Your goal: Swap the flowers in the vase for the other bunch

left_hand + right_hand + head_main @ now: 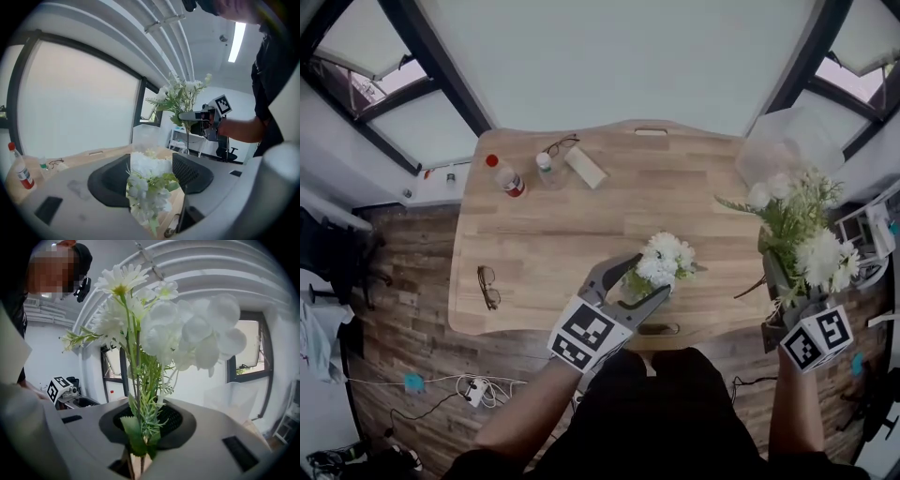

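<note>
Lower centre, the left gripper [649, 277] has its jaws spread wide around white flowers [667, 259], not pressing them. Lower right, the right gripper [780, 286] pinches a bunch [806, 230] by its stems.

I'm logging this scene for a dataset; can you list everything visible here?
table: one, light wood, centre.
short bunch: one, white, table's front edge.
tall bunch: one, white with green sprigs, off the table's right end.
red-capped bottle: one, clear, far left.
green-capped bottle: one, small, beside it.
glasses: two pairs, dark, one far by the bottles, one front left.
block: one, beige, beside the far glasses.
plastic bag: one, clear, far right corner.
left gripper: one, grey, jaws apart around the short bunch.
right gripper: one, grey, shut on the tall bunch's stems.
</note>
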A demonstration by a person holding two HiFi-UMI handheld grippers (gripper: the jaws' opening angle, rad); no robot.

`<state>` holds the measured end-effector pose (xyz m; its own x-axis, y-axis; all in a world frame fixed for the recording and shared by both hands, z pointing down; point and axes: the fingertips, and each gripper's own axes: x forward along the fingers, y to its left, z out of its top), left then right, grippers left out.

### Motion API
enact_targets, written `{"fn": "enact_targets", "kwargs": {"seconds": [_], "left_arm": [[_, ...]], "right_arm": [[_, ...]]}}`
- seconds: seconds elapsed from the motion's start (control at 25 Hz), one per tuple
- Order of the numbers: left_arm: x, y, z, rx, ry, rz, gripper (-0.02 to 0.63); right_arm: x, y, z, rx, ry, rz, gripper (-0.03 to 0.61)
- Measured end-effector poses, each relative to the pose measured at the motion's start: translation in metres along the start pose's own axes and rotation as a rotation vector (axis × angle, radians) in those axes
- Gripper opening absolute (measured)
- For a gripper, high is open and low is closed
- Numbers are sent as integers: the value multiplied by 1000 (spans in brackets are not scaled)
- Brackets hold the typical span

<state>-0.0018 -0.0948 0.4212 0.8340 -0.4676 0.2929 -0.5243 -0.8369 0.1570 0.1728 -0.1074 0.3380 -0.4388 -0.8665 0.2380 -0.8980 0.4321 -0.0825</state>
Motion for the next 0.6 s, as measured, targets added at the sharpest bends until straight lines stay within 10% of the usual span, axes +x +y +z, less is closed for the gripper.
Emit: {"fn": "enact_targets", "kwargs": {"seconds": [0.36,0.6], "left_arm": [[14,4,-14,-54,48,50,262],[9,0,-9,-24,36,84,87]], "right_arm": [[2,-14,1,-5,-11,76,94],[1,-29,-7,0,5,93,94]]}}
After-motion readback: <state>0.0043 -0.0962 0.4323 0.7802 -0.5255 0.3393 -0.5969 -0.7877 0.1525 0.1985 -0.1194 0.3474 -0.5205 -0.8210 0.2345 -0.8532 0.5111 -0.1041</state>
